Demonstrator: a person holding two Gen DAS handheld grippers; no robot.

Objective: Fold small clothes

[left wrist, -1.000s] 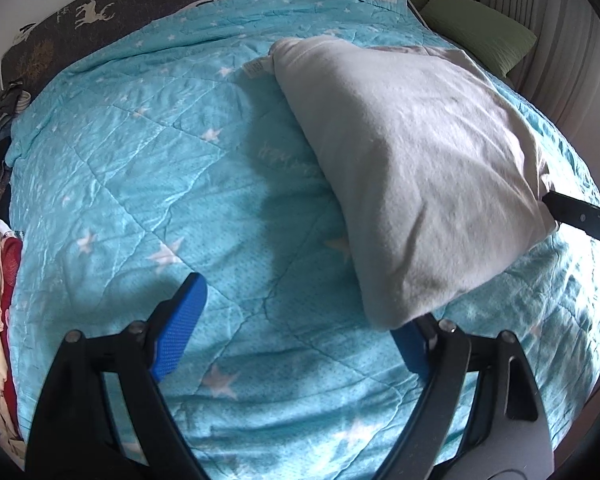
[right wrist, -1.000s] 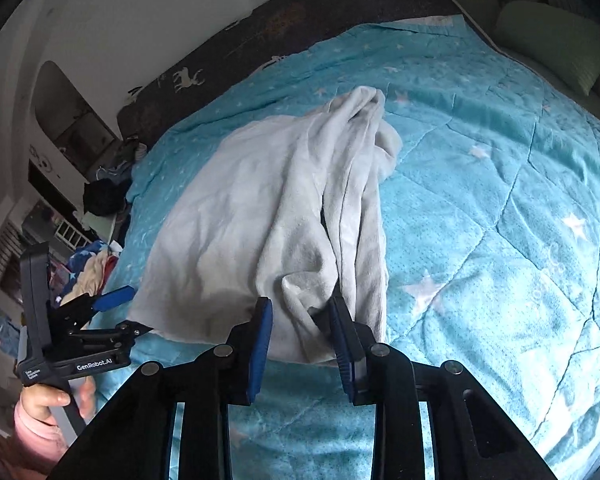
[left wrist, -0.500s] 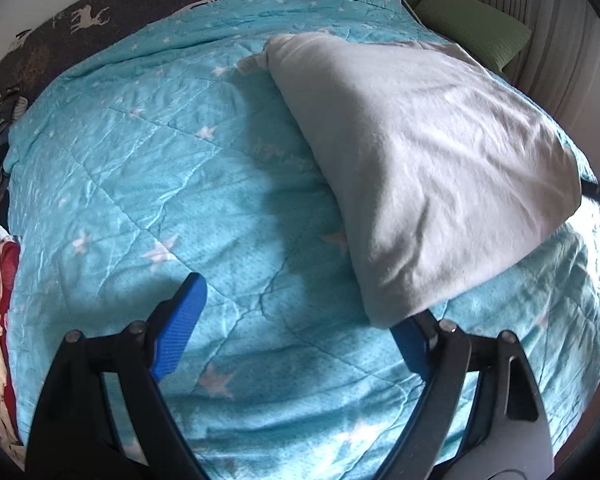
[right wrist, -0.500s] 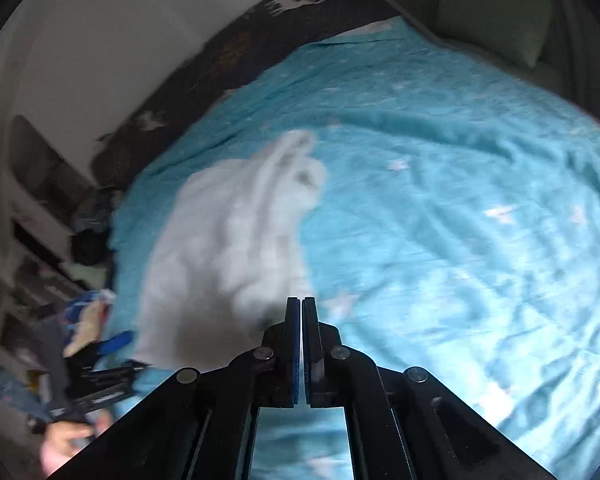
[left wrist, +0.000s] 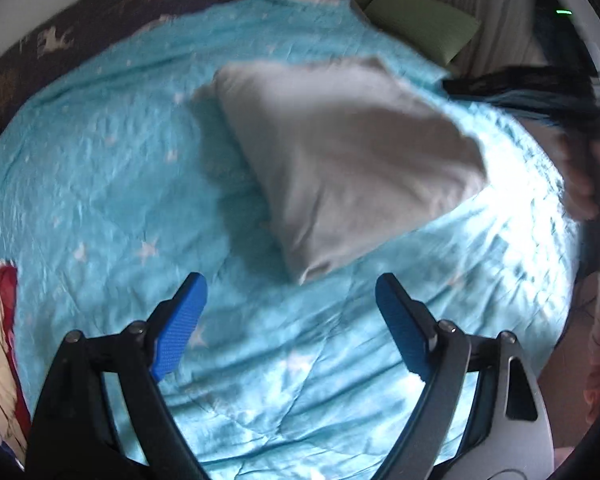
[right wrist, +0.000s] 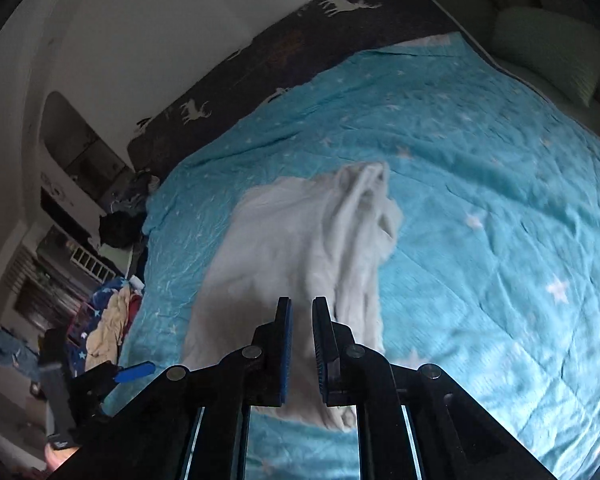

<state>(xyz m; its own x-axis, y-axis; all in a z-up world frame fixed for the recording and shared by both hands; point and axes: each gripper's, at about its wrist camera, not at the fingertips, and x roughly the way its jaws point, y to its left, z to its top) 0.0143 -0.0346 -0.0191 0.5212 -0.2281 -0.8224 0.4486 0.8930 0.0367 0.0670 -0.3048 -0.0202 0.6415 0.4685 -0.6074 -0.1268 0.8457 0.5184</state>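
Pale grey cloth, a small folded garment [left wrist: 348, 160], lies on the turquoise star-print quilt [left wrist: 100, 184] just ahead of your left gripper [left wrist: 290, 312], its nearest corner pointing down between the two blue pads without touching either. Your left gripper's jaws are spread wide with nothing between them, hovering over the quilt. From your right gripper [right wrist: 300, 344] the same garment [right wrist: 292, 248] spreads out directly in front of and partly under the fingertips, flat on its left part and bunched into long ridges on its right, the ridges running away from you. Your right gripper's jaws stand nearly together with a narrow gap showing between the blue pads; no cloth is visibly pinched in that gap, though the garment's near edge passes beneath the fingers.

In the left wrist view your right gripper [left wrist: 540, 92] appears as a dark, blurred shape beyond the garment's far right edge, with your hand [left wrist: 580, 184] behind it. In the right wrist view your left gripper [right wrist: 134, 372] sits low to the left, beside the garment's near left corner.

Farther ahead of both grippers the quilt ends at a dark blanket with white deer [right wrist: 340, 4]. A green pillow [left wrist: 420, 24] rests past the quilt's far right corner. Left of the bed lies a heap of clothes [right wrist: 108, 320]
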